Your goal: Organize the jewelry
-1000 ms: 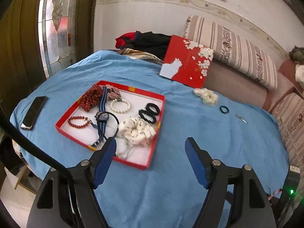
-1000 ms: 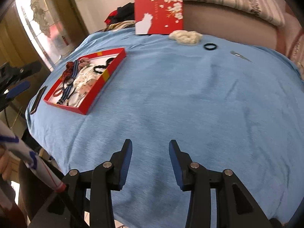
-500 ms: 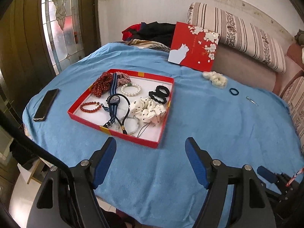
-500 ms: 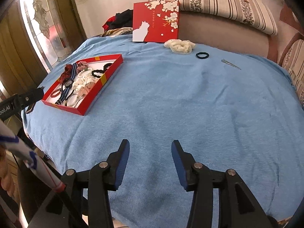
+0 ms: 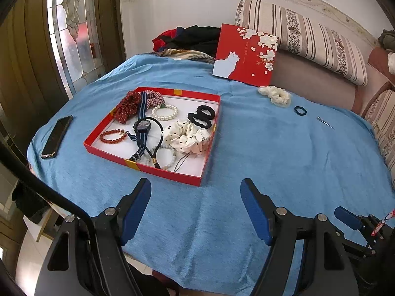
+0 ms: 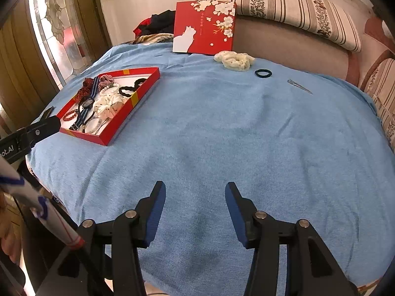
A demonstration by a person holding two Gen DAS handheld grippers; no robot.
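Left gripper (image 5: 195,192) wide open, right gripper (image 6: 194,198) just opening, both empty above cloth (image 6: 222,135); tray (image 5: 208,145) of jewelry, scrunchie (image 6: 234,60) apart.

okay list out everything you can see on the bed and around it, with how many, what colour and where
tray: 1, red with white floor, left part of the blue cover
scrunchies in tray: 3, dark red dotted, red checked, white dotted
bead bracelets in tray: 3, white pearl, red, pale grey
black hair ties in tray: 2, right rear corner
watch: 1, dark face, striped blue strap, tray middle
lid: 1, red with white cat and blossoms, leaning at the back
loose scrunchie: 1, cream, below the lid
loose hair tie: 1, dark, right of it
hair clip: 1, silver, further right
phone: 1, black, left of tray
left gripper: open, empty
right gripper: open, empty
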